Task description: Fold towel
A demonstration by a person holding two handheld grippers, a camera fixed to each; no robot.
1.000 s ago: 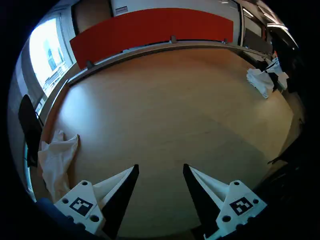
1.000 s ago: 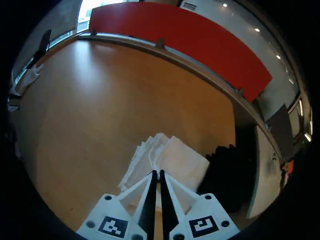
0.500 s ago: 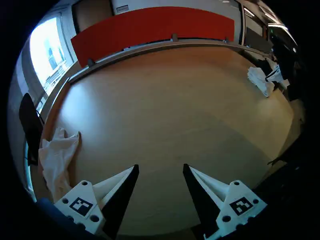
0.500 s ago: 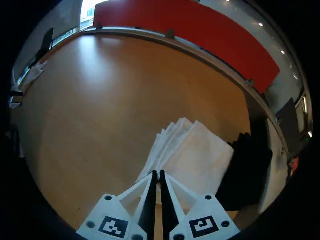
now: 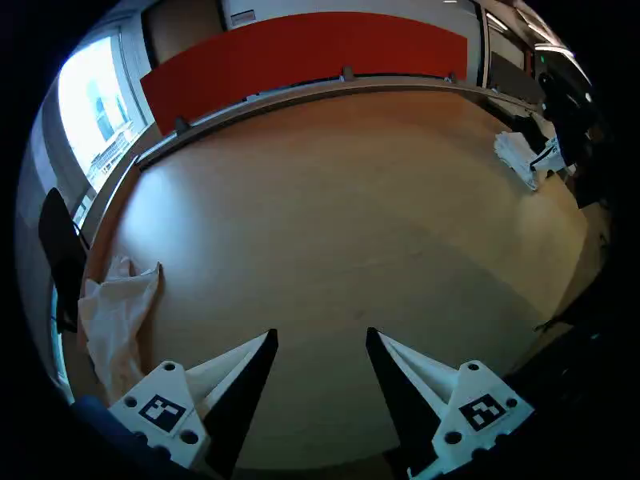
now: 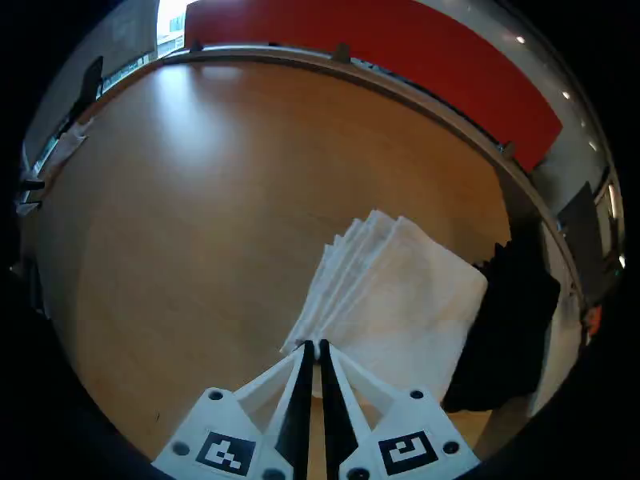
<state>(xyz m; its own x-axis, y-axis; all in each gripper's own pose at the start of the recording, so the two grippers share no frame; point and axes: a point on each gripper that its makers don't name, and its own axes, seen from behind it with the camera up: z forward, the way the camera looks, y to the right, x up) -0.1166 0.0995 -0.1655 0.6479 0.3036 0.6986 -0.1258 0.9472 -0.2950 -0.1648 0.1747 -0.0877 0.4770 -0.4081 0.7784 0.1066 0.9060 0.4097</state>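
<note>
Right gripper (image 6: 313, 346): fingers closed to a thin slit. They meet at the near edge of the folded white towel (image 6: 400, 296) and appear to pinch it there. The towel lies on the desk (image 6: 160, 200) ahead and right of the fingers, with its layers fanned along the left side.

Left gripper (image 5: 320, 331): fingers spread wide, holding nothing, over bare desk and well apart from the towel.

Risk: a one-point pinch may catch only some layers, so a lift or drag could splay the stack and undo the fold.

Risk: the black item (image 6: 508, 320) against the towel's far right side could snag it.

A crumpled cloth (image 5: 116, 320) lies left of the left fingers.
</note>
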